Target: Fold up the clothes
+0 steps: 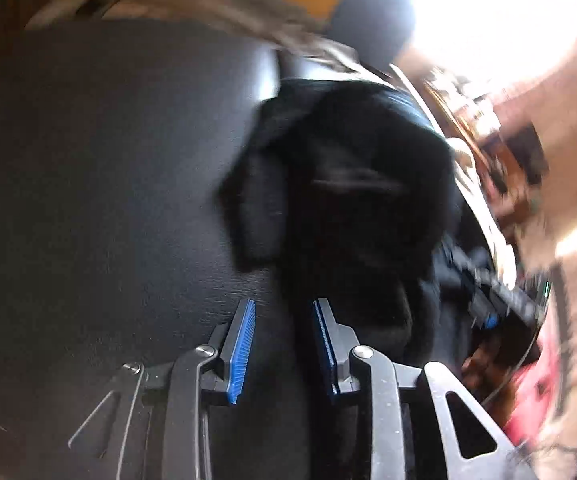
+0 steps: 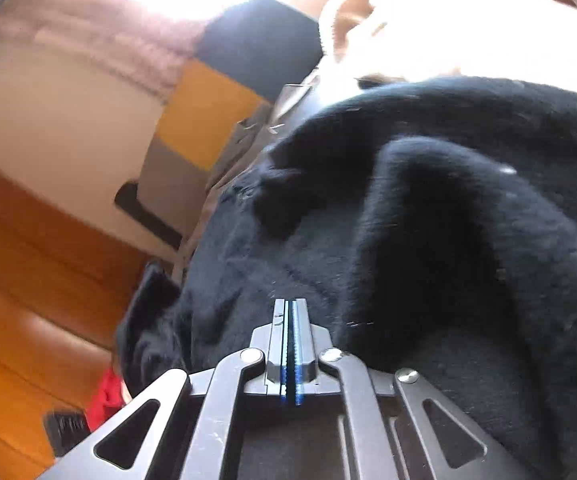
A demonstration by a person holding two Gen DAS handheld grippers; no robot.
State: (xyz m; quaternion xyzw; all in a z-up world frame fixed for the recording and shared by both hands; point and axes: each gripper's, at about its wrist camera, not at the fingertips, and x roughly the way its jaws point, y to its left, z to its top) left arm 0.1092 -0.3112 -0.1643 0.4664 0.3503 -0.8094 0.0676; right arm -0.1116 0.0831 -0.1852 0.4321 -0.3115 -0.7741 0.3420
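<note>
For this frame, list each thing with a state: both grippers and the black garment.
left gripper: jaws open, nothing between them.
right gripper: jaws shut; cloth between the pads cannot be confirmed.
black garment: bunched and rumpled, not folded.
black leather surface: garment lies on it.

- Your left wrist view is motion-smeared; blown-out glare fills its upper right corner.
- Your right view burns white along the top, and the crumpled black fleece garment [image 2: 428,220] loses detail in shadow.

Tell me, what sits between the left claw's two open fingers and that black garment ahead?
Only bare dark leather-like surface in the left wrist view; the left gripper is open, the black garment just beyond.
</note>
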